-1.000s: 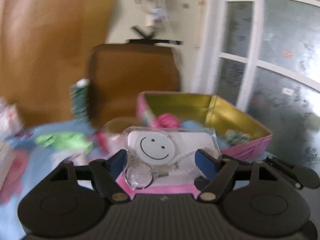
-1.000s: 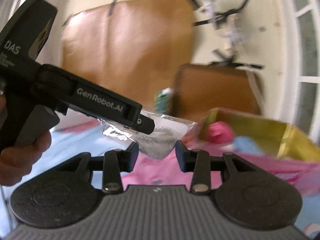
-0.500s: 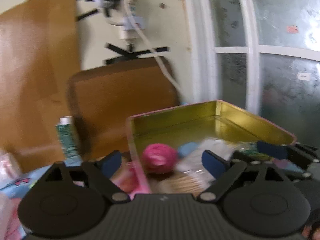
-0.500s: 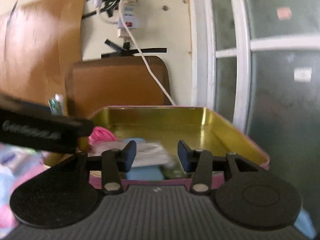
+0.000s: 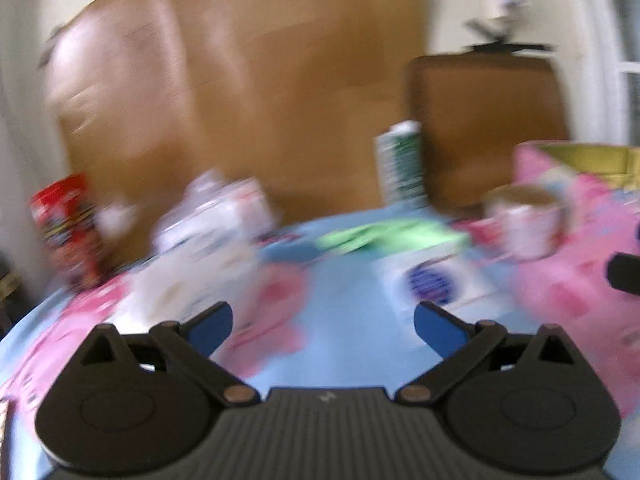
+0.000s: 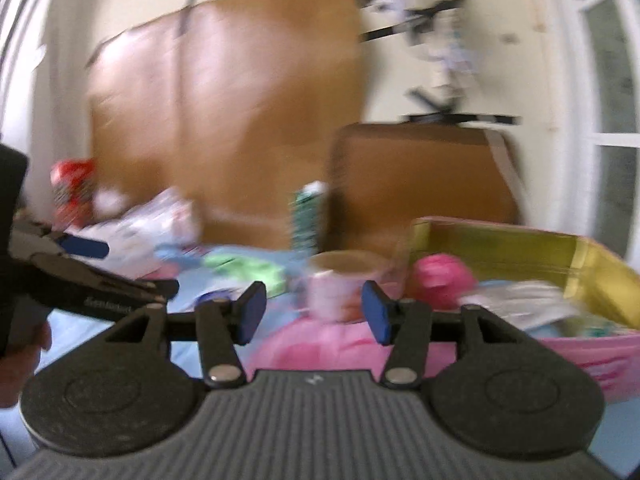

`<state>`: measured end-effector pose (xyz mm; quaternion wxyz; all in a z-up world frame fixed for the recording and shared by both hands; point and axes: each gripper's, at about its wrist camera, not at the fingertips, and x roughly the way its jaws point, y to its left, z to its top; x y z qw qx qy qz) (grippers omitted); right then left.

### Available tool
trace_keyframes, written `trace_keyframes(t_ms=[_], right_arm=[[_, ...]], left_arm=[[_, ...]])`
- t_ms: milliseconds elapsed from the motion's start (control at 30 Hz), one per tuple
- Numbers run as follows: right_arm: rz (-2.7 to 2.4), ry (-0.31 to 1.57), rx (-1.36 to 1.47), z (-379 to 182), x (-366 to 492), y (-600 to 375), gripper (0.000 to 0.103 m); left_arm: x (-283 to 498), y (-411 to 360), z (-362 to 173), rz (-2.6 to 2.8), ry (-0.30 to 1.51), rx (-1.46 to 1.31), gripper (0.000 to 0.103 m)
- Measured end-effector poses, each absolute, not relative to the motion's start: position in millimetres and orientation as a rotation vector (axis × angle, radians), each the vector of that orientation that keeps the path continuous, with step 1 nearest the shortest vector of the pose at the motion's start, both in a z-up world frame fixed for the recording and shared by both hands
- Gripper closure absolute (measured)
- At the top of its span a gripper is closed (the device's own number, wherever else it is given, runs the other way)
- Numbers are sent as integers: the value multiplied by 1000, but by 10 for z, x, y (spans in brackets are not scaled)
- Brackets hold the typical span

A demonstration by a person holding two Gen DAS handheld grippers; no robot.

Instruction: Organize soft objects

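Ahead of my left claw [image 5: 322, 326], whose pads are blue on black arms, I see a light blue tablecloth [image 5: 344, 296] with pink patches. Beyond it lie a bright green cloth [image 5: 384, 236] and a white packet with a dark blue round print [image 5: 430, 282]. Right of my right claw [image 6: 312, 312], a pink tin [image 6: 592, 352] is gold inside and holds a magenta ball [image 6: 438, 280].

Only blurred lettering (unreadable) on the left hand-held gripper [image 6: 86, 249] — nothing else.
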<state>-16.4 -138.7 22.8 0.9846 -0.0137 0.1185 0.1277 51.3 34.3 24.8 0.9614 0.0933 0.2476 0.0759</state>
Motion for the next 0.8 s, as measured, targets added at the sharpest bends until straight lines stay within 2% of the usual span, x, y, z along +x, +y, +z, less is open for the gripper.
trace_keyframes(t_ms=[300,567,633,800], right_arm=[[406,426,-70,34,171,-549,45],[404,548,-97,-92,343,-280,43],[407,566,-77,-92,391,-298,38],[362,523,-38,-43,424,-372,38]], left_arm=[[480,1079,40,256,572,61,2],[542,1130,15,234,613,8,3],[554,1140,-8,233,625,3,3],[582,1151,-32,225,653,-6,3]])
